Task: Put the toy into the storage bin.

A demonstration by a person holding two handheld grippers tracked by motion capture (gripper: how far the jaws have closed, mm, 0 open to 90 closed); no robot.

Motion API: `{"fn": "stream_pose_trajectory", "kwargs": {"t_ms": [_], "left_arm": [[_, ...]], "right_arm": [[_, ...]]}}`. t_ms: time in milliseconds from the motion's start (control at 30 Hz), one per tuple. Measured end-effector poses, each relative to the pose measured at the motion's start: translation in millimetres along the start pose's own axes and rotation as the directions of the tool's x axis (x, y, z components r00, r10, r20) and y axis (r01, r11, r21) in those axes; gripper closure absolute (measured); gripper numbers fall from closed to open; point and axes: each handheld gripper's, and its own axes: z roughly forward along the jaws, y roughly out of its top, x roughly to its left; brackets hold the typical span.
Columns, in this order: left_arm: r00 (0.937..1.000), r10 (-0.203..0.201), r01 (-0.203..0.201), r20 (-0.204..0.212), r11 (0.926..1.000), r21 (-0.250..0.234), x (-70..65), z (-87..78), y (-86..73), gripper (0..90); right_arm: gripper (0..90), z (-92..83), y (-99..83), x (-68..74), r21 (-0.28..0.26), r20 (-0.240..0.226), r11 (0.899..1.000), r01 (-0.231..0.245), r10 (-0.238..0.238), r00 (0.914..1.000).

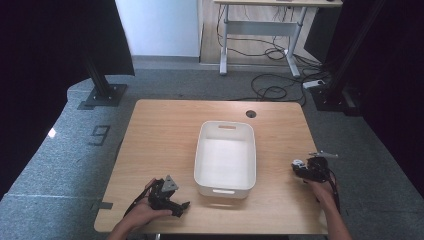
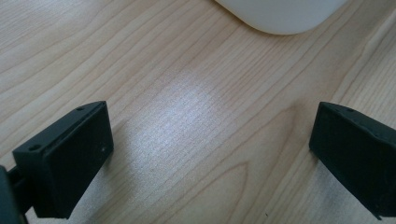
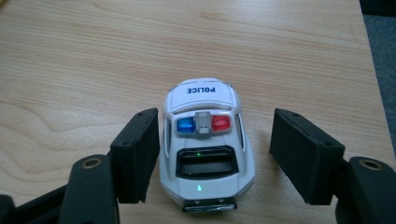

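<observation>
A white toy police car (image 3: 201, 95) with blue and red roof lights stands on the wooden table (image 1: 160, 130), near the right edge (image 1: 298, 163). My right gripper (image 3: 215, 156) straddles it with its jaws open: one jaw lies close against the car's side and the other stands a gap away. A hand holds this gripper (image 1: 309, 171) at the table's right side. My left gripper (image 2: 210, 154) is open over bare wood with nothing between its jaws. It rests in the other hand near the front left (image 1: 181, 207).
A white plastic bin (image 1: 200, 150) with cut-out handles sits mid-table, nothing showing inside; its rounded corner (image 2: 280, 14) lies just beyond the left jaws. A round cable hole (image 1: 251, 114) is at the back. The table's right edge (image 3: 373, 93) runs beside the car.
</observation>
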Motion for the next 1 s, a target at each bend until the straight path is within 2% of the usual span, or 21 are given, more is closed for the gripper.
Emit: {"fn": "stream_pose_trajectory", "kwargs": {"t_ms": [133, 300, 400, 667, 1000], "left_arm": [[1.0, 0.0, 0.0, -0.001, 1.0, 0.0, -0.1, 0.0, 0.0, 0.0], [1.0, 0.0, 0.0, 0.0, 1.0, 0.0, 0.0, 0.0, 0.0, 0.0], [1.0, 0.0, 0.0, 0.0, 1.0, 0.0, 0.0, 0.0, 0.0, 0.0], [1.0, 0.0, 0.0, -0.001, 1.0, 0.0, -0.1, 0.0, 0.0, 0.0], [1.0, -0.001, 0.001, -0.001, 1.0, 0.001, -0.2, 0.0, 0.1, 0.0]], "right_arm": [[35.4, 2.4, 0.7, -1.2, -0.013, -0.006, 1.0, -0.02, 0.02, 0.9998], [47.4, 2.0, 1.2, 1.7, -0.016, -0.029, 1.0, -0.004, 0.003, 0.9996], [48.6, 2.7, 1.2, 3.7, -0.001, -0.021, 1.0, 0.02, -0.02, 0.9996], [49.8, 1.5, 4.6, 6.5, 0.031, -0.002, 0.999, 0.02, -0.02, 0.9998], [50.0, -4.4, 8.2, 6.1, 0.014, -0.058, 1.0, -0.021, 0.021, 0.9981]]}}
